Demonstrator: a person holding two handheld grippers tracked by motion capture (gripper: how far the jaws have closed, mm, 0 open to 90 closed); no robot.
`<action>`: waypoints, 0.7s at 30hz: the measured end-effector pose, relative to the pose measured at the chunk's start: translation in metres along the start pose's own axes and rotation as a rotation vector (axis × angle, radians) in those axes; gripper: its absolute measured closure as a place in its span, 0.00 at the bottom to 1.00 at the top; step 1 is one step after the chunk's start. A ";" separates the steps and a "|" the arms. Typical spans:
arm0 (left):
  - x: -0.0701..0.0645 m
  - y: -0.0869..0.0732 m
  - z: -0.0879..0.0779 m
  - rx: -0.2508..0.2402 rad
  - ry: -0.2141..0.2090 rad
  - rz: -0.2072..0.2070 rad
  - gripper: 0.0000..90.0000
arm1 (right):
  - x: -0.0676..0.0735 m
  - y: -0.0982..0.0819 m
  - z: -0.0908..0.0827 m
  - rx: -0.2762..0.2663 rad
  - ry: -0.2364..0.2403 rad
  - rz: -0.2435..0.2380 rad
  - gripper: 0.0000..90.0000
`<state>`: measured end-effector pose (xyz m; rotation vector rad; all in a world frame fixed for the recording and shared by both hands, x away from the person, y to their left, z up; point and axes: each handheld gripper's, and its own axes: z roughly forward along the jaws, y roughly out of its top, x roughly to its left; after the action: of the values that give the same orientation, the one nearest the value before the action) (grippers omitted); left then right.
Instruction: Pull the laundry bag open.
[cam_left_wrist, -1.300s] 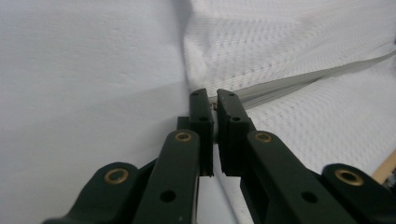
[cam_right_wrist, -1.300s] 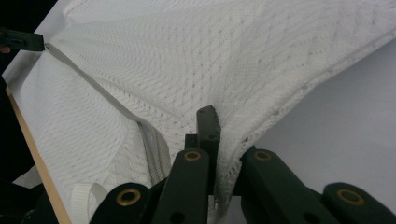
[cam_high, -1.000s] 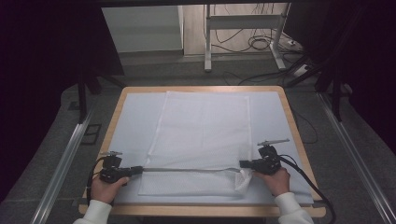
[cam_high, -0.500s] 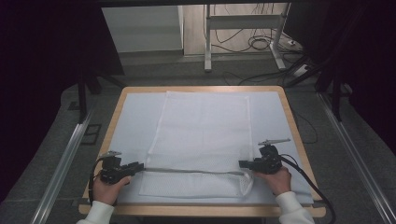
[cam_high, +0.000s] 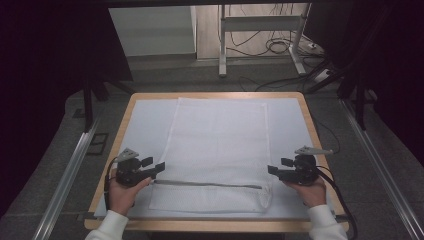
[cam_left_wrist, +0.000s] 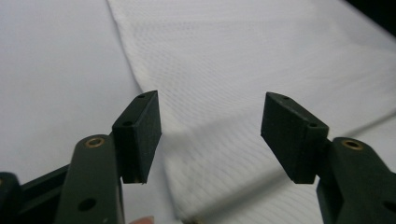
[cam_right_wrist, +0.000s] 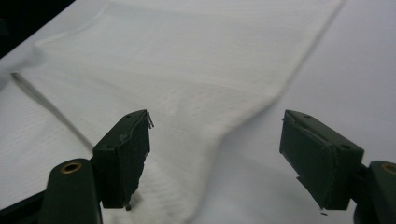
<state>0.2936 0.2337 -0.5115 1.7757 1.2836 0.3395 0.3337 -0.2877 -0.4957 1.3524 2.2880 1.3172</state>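
A white textured cloth lies flat on the white-covered table, with a thin grey strip across its near end. My left gripper hovers just off the strip's left end. Its jaws have just been opening and stand apart with nothing between them. In the left gripper view the left gripper looks over the cloth. My right gripper hovers off the cloth's near right corner. Its jaws have likewise just been opening and hold nothing. The right gripper looks onto the cloth and the strip.
The table has a wooden rim. Metal rails run along the floor on both sides. Beyond the far edge stand desk legs with loose cables. Bare white cover lies left and right of the cloth.
Both grippers let go of the ends of the cloth's grey strip, opened, and lifted away outward. The near end of the cloth has settled flat.
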 end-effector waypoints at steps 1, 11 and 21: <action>0.003 0.001 0.006 0.016 0.010 -0.004 0.41 | -0.005 -0.002 -0.003 -0.006 -0.017 0.003 0.26; 0.011 0.007 0.016 0.051 0.015 -0.017 0.37 | -0.032 -0.010 -0.018 -0.050 -0.064 0.044 0.27; 0.012 0.004 0.012 0.045 0.020 -0.036 0.35 | -0.029 -0.009 -0.018 -0.050 -0.054 0.025 0.26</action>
<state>0.3088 0.2377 -0.5177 1.7885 1.3458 0.3108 0.3356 -0.3228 -0.4997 1.3873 2.1958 1.3191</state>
